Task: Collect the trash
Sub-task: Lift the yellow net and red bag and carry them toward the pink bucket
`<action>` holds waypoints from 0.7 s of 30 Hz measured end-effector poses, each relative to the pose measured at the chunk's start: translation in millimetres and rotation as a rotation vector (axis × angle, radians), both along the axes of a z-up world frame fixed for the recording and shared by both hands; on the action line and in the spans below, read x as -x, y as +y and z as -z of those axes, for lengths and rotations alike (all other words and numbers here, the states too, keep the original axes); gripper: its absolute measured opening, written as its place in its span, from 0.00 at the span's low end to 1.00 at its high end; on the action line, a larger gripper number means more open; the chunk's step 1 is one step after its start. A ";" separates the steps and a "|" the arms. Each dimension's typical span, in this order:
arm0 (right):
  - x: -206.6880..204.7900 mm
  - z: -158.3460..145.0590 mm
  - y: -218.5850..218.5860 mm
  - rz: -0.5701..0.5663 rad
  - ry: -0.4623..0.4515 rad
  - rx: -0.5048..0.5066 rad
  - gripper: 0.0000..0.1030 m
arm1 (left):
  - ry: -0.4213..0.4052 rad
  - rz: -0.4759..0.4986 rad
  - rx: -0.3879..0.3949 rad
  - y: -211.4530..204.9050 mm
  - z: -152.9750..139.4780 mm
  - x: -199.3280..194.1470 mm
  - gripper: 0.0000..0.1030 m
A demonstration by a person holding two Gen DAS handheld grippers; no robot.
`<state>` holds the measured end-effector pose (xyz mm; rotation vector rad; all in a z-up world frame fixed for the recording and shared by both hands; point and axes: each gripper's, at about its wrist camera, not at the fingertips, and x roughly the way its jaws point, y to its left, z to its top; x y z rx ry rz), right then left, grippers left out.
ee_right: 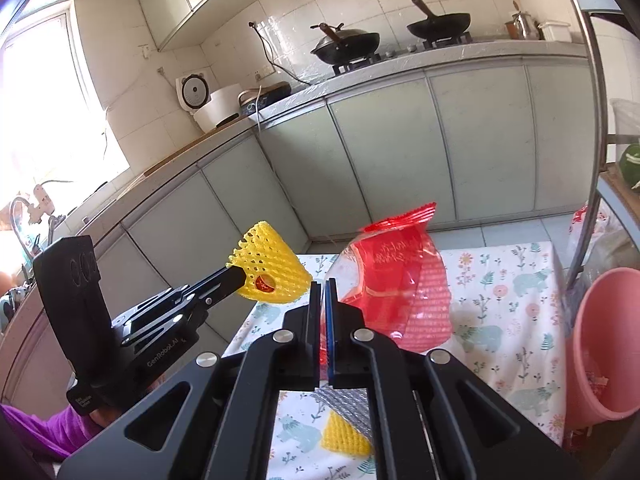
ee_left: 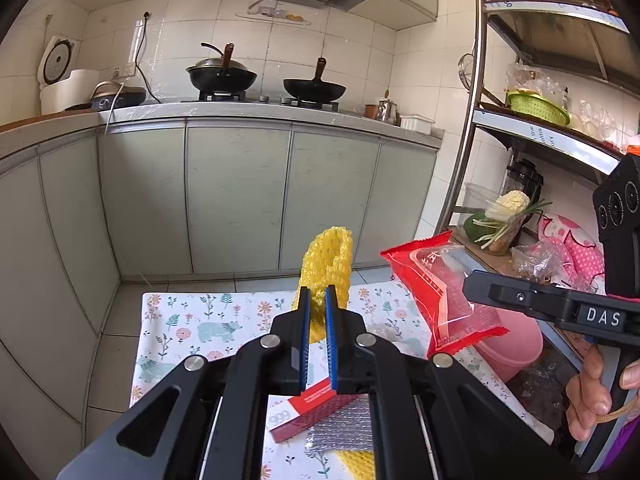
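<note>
Yellow foam fruit netting, a webbed sleeve, stands up between the blue pads of the left gripper, whose fingers pinch its lower end above the floral tablecloth. The right gripper has its fingers pressed onto a crinkled red plastic wrapper that rises just past the fingertips. Below on the table lie a red box, silver bubble wrap and a second yellow net. A pink bucket stands beside the table.
</note>
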<state>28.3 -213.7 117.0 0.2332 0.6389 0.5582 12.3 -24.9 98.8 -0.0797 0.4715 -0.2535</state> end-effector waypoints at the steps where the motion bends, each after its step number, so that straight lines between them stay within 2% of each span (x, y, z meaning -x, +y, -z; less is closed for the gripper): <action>1: 2.9 -1.0 -3.5 0.008 -0.006 0.004 0.02 | 0.001 0.005 -0.001 -3.9 -0.7 -0.6 0.06; 11: 20.9 -2.4 -52.3 0.107 -0.034 0.004 0.02 | -0.001 0.110 -0.022 -65.9 -5.1 -9.9 0.06; 21: 32.2 8.2 -113.9 0.262 -0.045 0.013 0.02 | 0.017 0.224 -0.048 -137.3 1.5 -28.9 0.06</action>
